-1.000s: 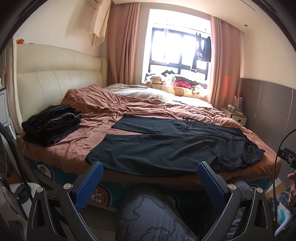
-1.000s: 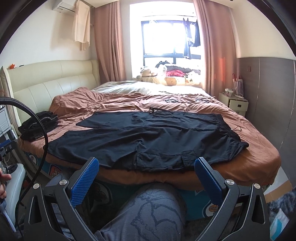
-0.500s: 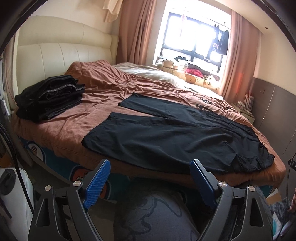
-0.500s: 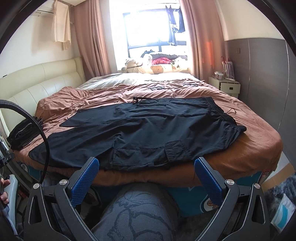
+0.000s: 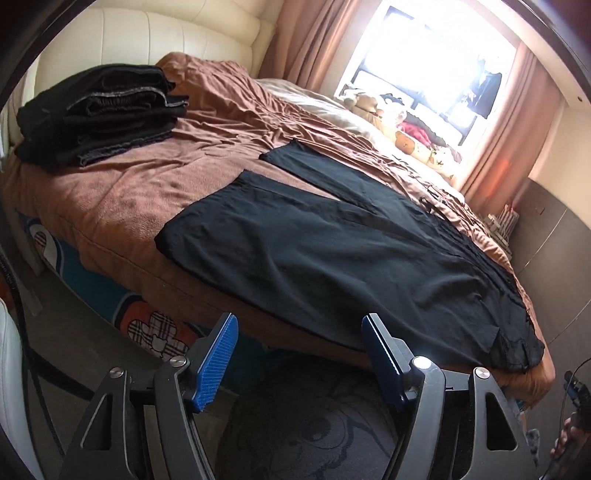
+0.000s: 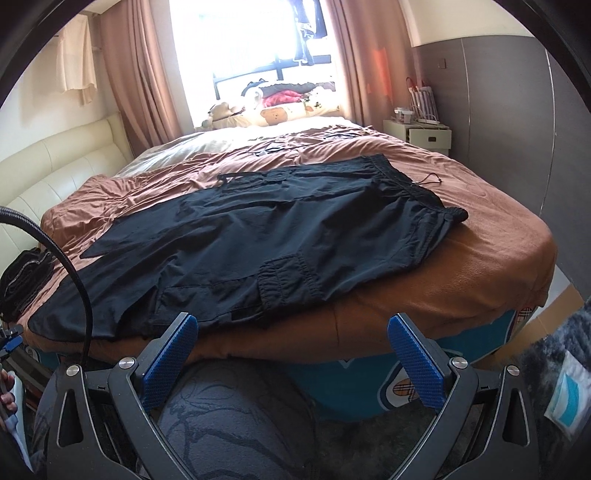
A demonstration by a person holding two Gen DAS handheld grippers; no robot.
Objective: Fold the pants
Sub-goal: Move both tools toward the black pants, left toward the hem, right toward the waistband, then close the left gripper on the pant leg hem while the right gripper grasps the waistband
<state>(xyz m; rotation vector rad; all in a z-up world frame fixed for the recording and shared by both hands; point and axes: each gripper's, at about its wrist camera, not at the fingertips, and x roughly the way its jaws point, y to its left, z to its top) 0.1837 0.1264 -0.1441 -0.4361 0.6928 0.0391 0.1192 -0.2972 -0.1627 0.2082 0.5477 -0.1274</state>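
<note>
Still short of the pants (image 5: 332, 258), left tool (image 5: 299, 354) closing empty, right tool (image 6: 291, 354) wide; best pinch the near hem edge only.

Bright window (image 6: 255, 40) glaring between pink curtains (image 6: 142, 70), cream padded headboard (image 5: 140, 33) left, grey panelled wall (image 6: 498, 107), white nightstand (image 6: 419, 134).

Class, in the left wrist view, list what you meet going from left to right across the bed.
Stack of folded dark clothes → black pants spread flat on the brown bedspread → stuffed toys by the window.
</note>
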